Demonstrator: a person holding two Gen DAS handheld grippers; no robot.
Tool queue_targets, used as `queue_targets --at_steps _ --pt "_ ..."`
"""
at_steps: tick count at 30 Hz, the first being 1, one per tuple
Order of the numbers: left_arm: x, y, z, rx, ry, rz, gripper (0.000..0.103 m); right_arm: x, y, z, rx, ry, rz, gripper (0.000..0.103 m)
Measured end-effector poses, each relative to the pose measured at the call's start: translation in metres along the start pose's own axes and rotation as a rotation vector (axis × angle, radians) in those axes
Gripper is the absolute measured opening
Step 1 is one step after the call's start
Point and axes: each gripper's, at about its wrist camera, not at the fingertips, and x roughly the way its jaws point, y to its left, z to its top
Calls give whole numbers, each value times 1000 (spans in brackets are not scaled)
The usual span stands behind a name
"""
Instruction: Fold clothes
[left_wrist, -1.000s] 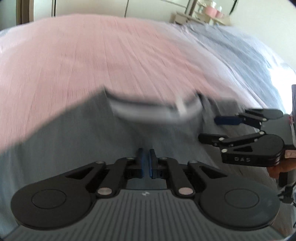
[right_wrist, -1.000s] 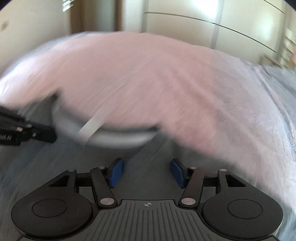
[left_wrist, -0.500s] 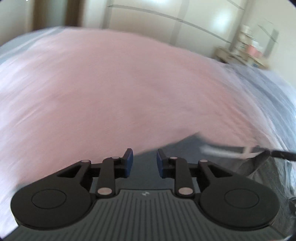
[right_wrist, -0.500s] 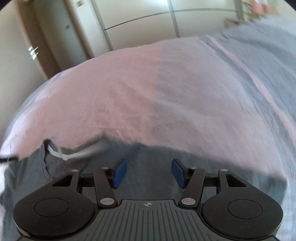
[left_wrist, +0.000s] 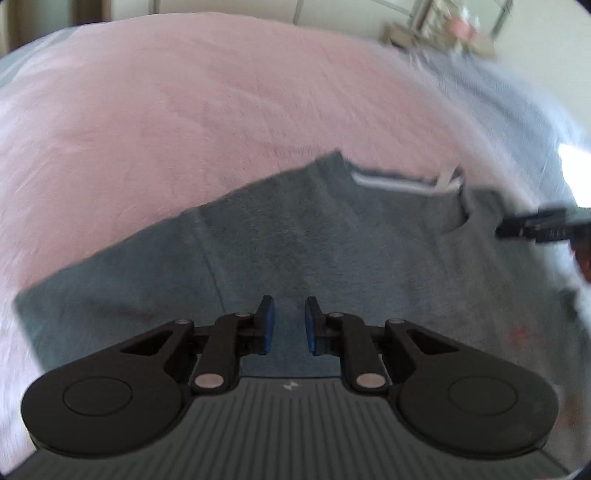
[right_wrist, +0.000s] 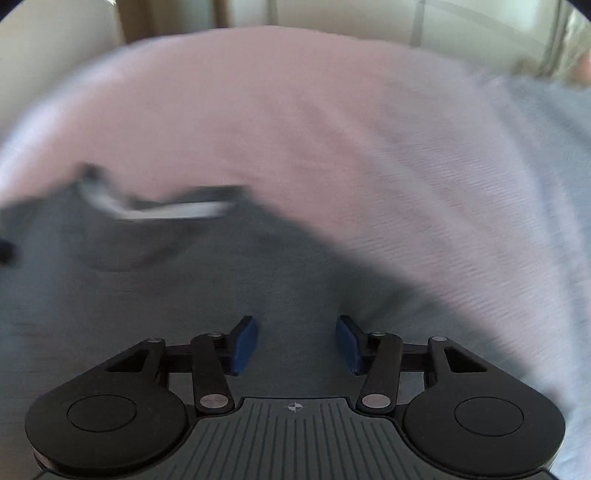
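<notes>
We hold both grippers, left (left_wrist: 286, 319) and right (right_wrist: 295, 343), above the grey T-shirt (left_wrist: 332, 251) lying on the pink bed (left_wrist: 184, 92), jaws parted and empty; motion blur smears its collar (right_wrist: 162, 210).

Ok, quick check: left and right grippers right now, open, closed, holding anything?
Left gripper: open, nothing between its pads, above the grey T-shirt.
Right gripper: open wider, empty, also over the shirt.

A bed (left_wrist: 184, 92) with a pink cover fills the upper frame; a grey T-shirt (left_wrist: 332, 251) lies flat on it, lower centre.
</notes>
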Motion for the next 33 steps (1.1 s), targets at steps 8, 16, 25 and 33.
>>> queue_targets --at_steps 8,16,25,33 --pt "-36 33 -32 -89 -1 139 15 -86 -59 -41 274 -91 -77 50" --pt "-89 53 -92 -236 51 114 17 -123 -65 -132 331 106 -105 50" --pt "-114 84 -137 -880 -48 -34 31 -180 -112 -179 1091 -25 45 50" --pt "-96 96 -145 -1101 -109 -53 6 -148 -123 -208 1447 -154 139 50"
